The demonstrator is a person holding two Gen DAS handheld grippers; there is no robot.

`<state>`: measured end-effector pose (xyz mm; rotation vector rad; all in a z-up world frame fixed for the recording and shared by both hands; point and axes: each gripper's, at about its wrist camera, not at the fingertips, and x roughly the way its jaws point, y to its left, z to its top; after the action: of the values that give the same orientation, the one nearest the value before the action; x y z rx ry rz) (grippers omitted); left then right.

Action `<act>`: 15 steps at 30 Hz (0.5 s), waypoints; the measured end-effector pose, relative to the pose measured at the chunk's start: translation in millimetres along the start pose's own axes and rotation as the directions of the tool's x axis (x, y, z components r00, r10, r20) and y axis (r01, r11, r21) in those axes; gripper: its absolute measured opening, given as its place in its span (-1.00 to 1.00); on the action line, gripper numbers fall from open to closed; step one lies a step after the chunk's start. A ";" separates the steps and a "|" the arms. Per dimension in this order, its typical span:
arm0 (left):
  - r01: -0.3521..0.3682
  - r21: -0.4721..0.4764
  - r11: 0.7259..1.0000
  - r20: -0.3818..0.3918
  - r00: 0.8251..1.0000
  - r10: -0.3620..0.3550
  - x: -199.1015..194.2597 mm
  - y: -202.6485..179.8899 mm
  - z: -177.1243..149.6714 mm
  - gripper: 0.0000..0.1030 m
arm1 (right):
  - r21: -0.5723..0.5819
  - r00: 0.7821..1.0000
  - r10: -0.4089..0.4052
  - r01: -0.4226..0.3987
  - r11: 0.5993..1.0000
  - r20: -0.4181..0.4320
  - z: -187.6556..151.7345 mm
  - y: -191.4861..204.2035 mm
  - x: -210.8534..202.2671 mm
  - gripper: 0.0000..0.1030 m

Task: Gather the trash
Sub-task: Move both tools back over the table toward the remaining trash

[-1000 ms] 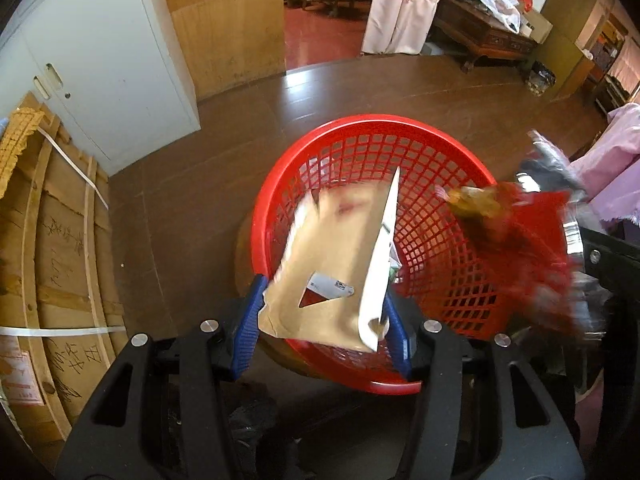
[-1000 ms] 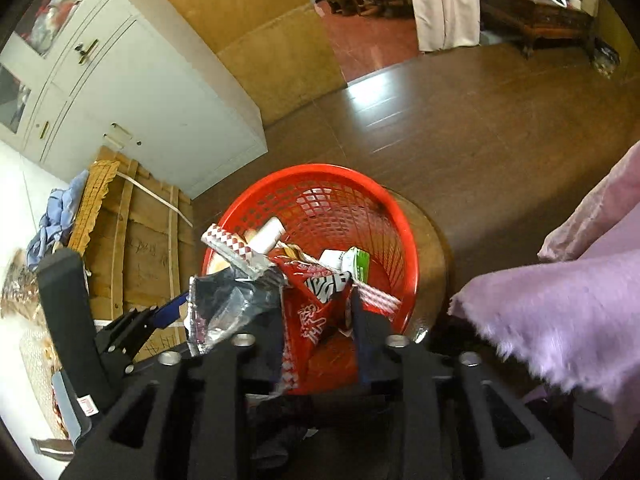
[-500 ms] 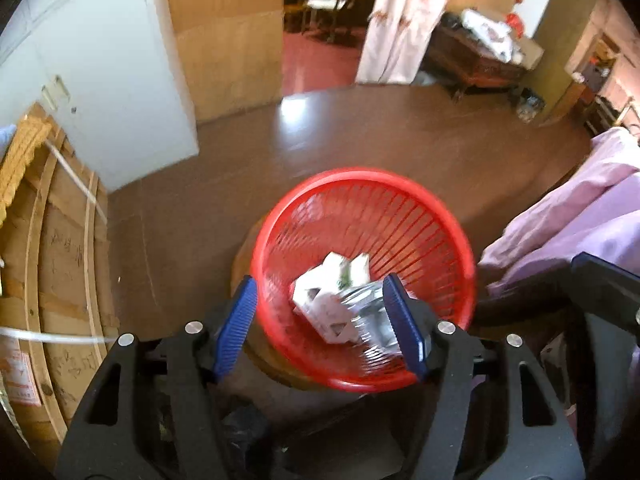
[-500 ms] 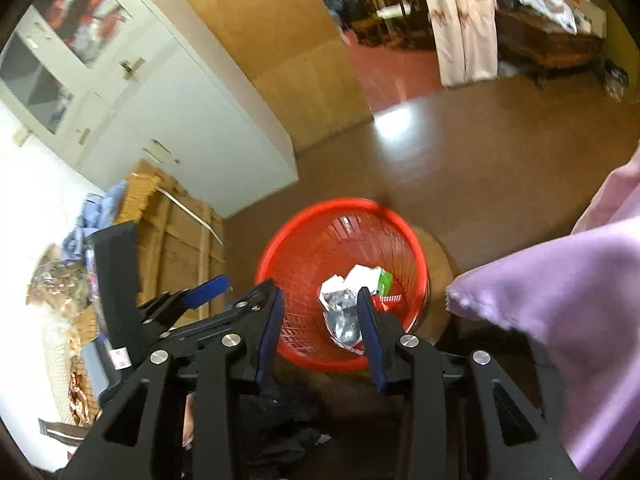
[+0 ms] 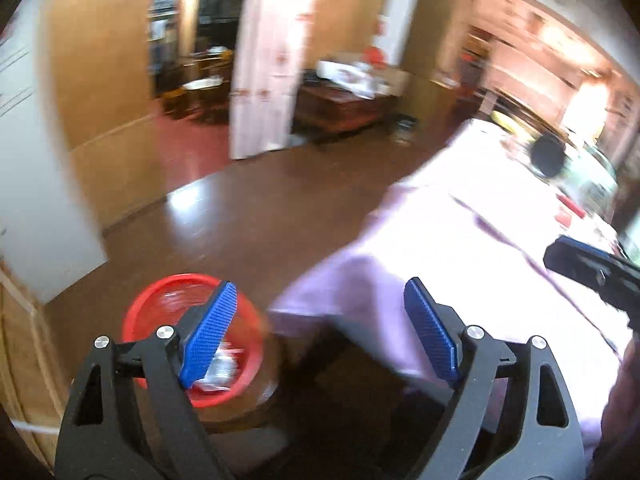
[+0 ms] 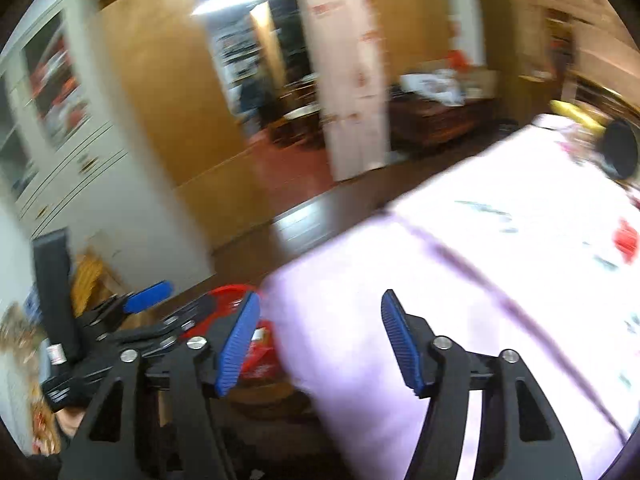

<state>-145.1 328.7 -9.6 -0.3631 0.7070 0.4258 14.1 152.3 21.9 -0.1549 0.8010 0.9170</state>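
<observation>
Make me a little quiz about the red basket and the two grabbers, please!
1. True or false: the left gripper holds a piece of trash between its blue pads.
2. Where is the trash that can be seen? A) in the red basket B) on the wooden floor C) in the right gripper
3. Fill in: the cloth on the table is light ____.

Key: 1. False, nothing is between them and the jaws are opening. 2. A, pale wrappers lie inside the basket; the right gripper's jaws are opening with nothing in them. 3. Purple.
</observation>
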 end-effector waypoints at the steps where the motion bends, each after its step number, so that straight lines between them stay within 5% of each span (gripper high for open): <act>1: 0.030 0.018 0.999 -0.008 1.000 -0.030 1.3 -16.2 0.6 0.62 | 0.031 0.999 -0.032 0.032 0.999 0.015 -3.5 -23.5 -13.0 0.24; 8: 0.150 0.178 0.973 -0.070 0.988 -0.140 13.6 -132.4 4.2 0.63 | 0.248 0.974 -0.214 0.190 0.950 0.077 -42.8 -152.3 -83.8 0.30; 15: 0.254 0.319 0.913 -0.119 0.967 -0.227 21.5 -247.0 -2.1 0.65 | 0.409 0.938 -0.332 0.267 0.873 0.097 -87.9 -246.9 -143.2 0.30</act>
<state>-10.6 122.3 17.5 -0.1439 0.7859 0.0529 103.0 -132.4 6.1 0.1439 0.7641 0.4533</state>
